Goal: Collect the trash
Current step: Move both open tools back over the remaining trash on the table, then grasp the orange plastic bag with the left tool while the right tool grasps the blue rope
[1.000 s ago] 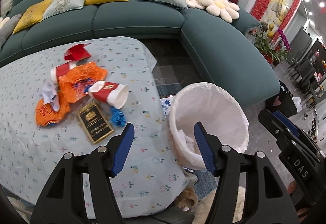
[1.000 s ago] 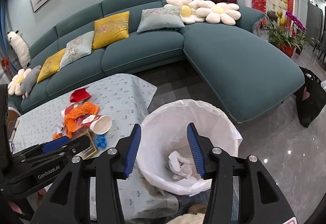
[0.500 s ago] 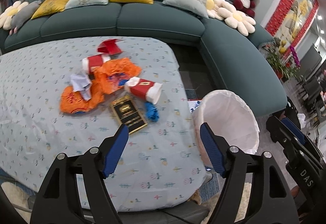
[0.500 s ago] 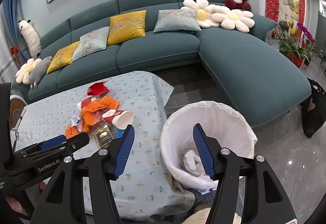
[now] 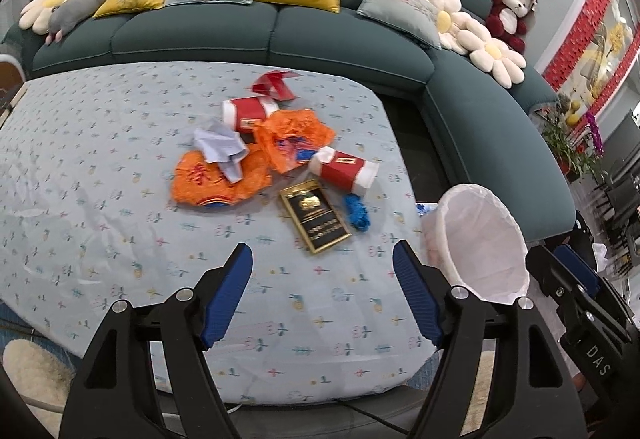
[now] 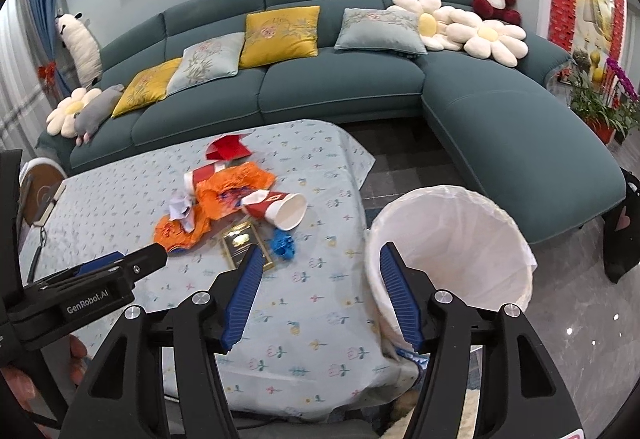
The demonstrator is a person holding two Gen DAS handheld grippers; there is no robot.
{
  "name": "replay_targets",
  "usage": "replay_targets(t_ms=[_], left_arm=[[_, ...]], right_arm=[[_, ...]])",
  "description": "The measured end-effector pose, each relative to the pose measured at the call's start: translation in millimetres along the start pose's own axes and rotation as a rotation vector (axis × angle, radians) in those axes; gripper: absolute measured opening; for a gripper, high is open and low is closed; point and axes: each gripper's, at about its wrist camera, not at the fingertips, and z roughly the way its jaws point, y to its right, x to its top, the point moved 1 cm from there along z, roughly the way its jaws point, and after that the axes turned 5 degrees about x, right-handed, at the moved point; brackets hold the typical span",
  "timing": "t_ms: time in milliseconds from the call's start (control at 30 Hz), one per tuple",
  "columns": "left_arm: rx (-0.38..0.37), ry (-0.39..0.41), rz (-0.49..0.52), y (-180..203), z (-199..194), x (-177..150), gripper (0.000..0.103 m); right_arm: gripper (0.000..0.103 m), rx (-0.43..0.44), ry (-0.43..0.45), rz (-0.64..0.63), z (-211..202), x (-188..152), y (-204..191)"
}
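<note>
Trash lies in a heap on the blue patterned tablecloth (image 5: pixel 100 207): orange wrappers (image 5: pixel 218 179), two red-and-white paper cups (image 5: pixel 344 173) (image 5: pixel 248 111), a black-and-gold box (image 5: pixel 314 221), a blue scrap (image 5: pixel 357 214), crumpled grey paper (image 5: pixel 220 147) and a red card (image 5: pixel 272 85). A white-lined bin (image 5: pixel 480 243) stands by the table's right end. My left gripper (image 5: pixel 322 271) is open and empty above the table's near side. My right gripper (image 6: pixel 320 275) is open and empty between the box (image 6: pixel 244 243) and the bin (image 6: pixel 452 239).
A teal sectional sofa (image 6: pixel 340 87) with cushions and plush toys wraps the far and right sides. A black bag (image 6: pixel 624 223) stands on the glossy floor at right. Potted flowers (image 6: pixel 608 99) stand at far right. A fluffy rug (image 5: pixel 32 375) lies below the table's near edge.
Both grippers have swung left, away from the bin and toward the trash heap. The bin has shifted to the right in both views. Both grippers stay open.
</note>
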Motion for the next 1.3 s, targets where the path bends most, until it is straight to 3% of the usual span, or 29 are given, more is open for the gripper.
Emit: replay_targets(t_ms=[600,1300], left_arm=[[0.055,-0.055,-0.077,-60,26,-5,0.075],[0.144,-0.164,-0.119,-118,141,40,0.077]], right_arm=[[0.059,0.030,-0.095,-0.040,49,-12,-36],[0.059,0.019,-0.219,0.000,174,5,-36]])
